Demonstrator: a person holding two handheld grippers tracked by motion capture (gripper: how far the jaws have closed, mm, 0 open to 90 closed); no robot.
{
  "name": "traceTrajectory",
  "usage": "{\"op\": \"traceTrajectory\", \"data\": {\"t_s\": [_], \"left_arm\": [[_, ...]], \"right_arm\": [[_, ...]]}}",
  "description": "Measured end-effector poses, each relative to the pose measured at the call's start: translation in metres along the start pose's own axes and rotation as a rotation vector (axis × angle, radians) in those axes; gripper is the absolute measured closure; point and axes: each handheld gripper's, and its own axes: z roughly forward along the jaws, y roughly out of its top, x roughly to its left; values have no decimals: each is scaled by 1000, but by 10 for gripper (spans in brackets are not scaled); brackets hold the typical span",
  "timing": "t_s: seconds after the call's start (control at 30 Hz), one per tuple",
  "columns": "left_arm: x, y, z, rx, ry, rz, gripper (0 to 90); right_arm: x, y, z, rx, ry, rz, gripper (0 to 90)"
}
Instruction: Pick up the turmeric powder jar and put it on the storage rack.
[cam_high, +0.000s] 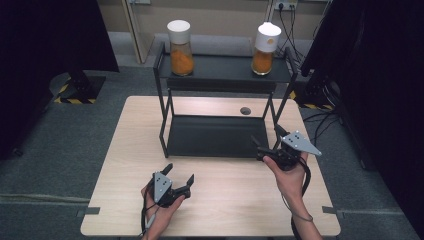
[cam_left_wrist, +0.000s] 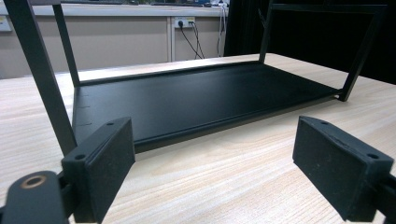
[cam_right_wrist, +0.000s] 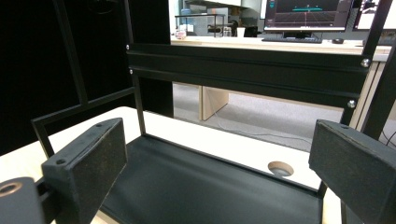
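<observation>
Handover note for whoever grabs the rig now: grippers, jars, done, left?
Left gripper: open, empty, low over the table in front of the rack.
Right gripper: open, empty, at the rack's front right corner.
Left jar and right jar: both upright on the top shelf, untouched.
Lower shelf: bare.
Done: nothing visible.
Left: probably reaching for a jar.

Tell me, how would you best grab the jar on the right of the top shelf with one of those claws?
I'd take the right jar around its glass body, just under the white lid, coming level from the front. It stands upright near the front edge of the rack, with open space either side for the jaws. The right gripper, open and nearest, seems the natural choice.
</observation>
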Motion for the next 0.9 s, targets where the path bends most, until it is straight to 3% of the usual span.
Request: {"op": "traceTrajectory", "data": {"t_s": [0.9], "left_arm": [[0, 0, 0, 1, 0, 0, 127]], "right_arm": [[-2, -25, -10, 25, -10, 33, 47]]}}
